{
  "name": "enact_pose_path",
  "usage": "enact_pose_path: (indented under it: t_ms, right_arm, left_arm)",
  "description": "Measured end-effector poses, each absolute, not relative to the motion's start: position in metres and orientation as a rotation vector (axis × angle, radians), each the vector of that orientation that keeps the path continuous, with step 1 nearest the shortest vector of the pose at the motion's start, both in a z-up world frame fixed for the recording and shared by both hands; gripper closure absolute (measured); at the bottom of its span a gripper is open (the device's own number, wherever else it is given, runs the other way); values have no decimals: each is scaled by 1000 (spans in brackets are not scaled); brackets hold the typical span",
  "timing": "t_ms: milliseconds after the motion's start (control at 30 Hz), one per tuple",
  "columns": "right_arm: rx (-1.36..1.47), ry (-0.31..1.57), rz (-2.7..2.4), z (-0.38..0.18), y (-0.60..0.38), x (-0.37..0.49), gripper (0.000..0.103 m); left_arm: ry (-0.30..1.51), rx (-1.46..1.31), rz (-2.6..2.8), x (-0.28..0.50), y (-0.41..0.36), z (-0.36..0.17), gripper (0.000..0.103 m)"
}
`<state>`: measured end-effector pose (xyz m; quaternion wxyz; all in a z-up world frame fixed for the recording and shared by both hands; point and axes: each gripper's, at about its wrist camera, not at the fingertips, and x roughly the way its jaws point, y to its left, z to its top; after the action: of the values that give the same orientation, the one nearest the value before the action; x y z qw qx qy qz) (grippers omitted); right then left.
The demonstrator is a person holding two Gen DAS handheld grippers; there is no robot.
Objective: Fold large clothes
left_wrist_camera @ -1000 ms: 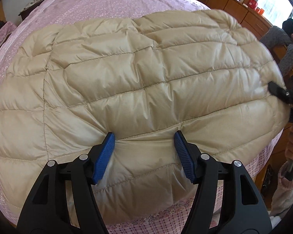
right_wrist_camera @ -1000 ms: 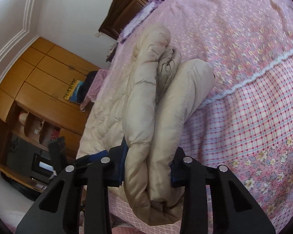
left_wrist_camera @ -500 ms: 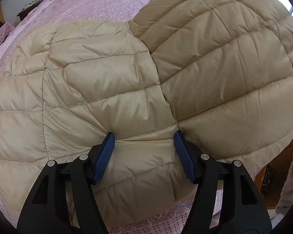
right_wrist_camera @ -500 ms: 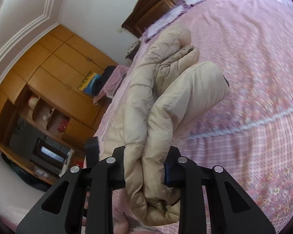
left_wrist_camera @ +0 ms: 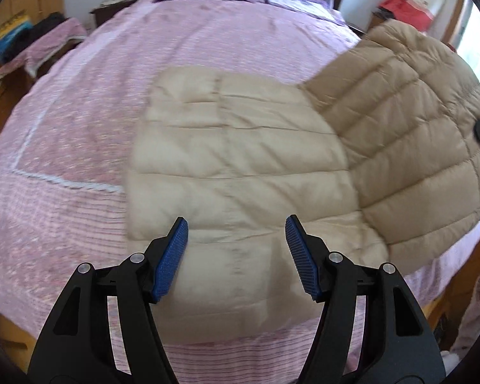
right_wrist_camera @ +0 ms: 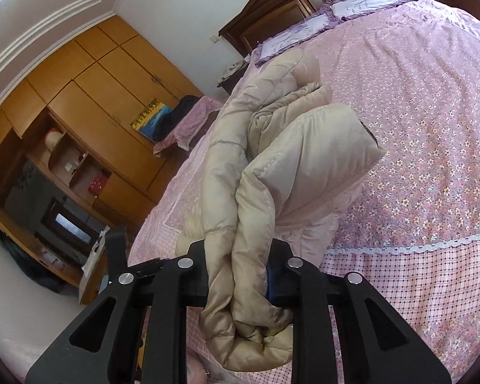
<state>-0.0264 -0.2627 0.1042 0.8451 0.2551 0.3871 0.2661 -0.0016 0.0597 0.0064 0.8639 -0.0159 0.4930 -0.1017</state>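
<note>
A wide bed (left_wrist_camera: pixel 118 102) fills the room, spread with a pink flowered cover (right_wrist_camera: pixel 432 128) that turns to checked cloth below a white lace strip. A dark wooden headboard (right_wrist_camera: pixel 291 3) stands behind two frilled pillows, and an orange wooden wardrobe (right_wrist_camera: pixel 89 96) lines the wall. A beige quilted puffer jacket (left_wrist_camera: pixel 240 160), shiny and soft, lies near the bed's edge, one side lifted and folded up over itself. The left gripper (left_wrist_camera: pixel 236 252) hangs above the jacket, its blue ribbed pads spread apart with nothing between them. The right gripper (right_wrist_camera: pixel 240 278) pinches a thick bunched fold of the jacket.
</note>
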Motion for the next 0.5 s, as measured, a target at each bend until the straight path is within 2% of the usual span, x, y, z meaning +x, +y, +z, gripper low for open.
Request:
enact_pose_path:
  t_ms: [233,367,500]
  right_arm:
    - [528,816,567,109,-256,-22,80]
    - [506,812,590,115,-243,-22,80]
    - [483,808,632,121,-226,-17,80]
  left_arm:
    - [1013,-64,-190,-1,78,4,41]
    - [1013,-73,-186,4,85,1,54]
    - [1021,-93,-186,8,93,-1,57]
